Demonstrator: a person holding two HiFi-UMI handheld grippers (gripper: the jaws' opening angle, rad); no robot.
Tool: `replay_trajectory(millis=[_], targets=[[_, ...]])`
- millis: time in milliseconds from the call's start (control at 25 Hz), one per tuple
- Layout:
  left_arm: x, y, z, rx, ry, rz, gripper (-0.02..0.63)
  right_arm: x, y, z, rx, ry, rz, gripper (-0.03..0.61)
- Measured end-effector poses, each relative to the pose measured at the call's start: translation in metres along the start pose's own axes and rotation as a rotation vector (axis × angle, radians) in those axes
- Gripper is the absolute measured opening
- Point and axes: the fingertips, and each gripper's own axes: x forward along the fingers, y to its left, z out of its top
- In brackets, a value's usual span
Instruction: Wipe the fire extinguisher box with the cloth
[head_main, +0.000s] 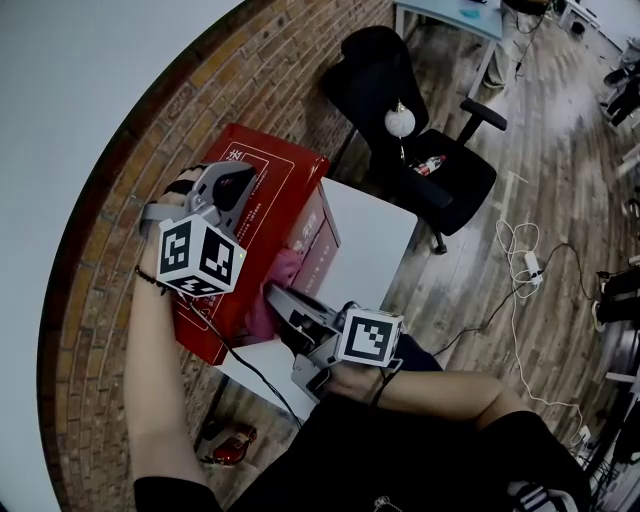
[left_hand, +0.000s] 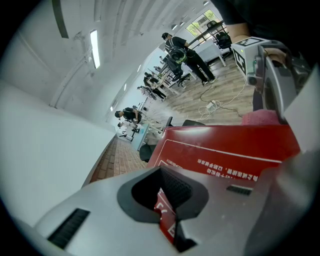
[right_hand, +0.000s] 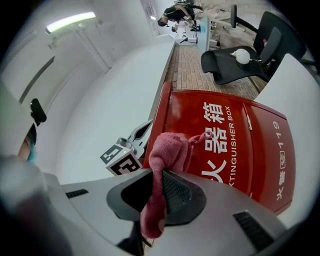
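Note:
The red fire extinguisher box (head_main: 272, 172) stands on a white table against a brick wall; its lettered front (right_hand: 240, 135) fills the right gripper view. My left gripper (head_main: 238, 184) rests on the box's top (left_hand: 225, 145), jaws shut (left_hand: 170, 202), red surface showing beneath them. My right gripper (head_main: 278, 298) is shut on a pink cloth (head_main: 278, 282), and the bunched cloth (right_hand: 171, 149) lies against the box's front face near its left edge. The left gripper's marker cube (right_hand: 122, 160) shows beyond the cloth.
The white table (head_main: 375, 225) juts out to the right of the box. A black office chair (head_main: 425, 150) holding a white ball and a bottle stands behind it. Cables and a power strip (head_main: 525, 262) lie on the wooden floor. A red object (head_main: 232, 445) sits under the table.

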Motion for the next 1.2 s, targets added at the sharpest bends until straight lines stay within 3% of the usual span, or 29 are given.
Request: replay_trajectory(millis=[1200], targets=[[0.001,0.000,-0.001,-0.001,0.000,0.001,0.020,-0.015,-0.066,-0.015,0.055,-0.008,-0.127,0.061]])
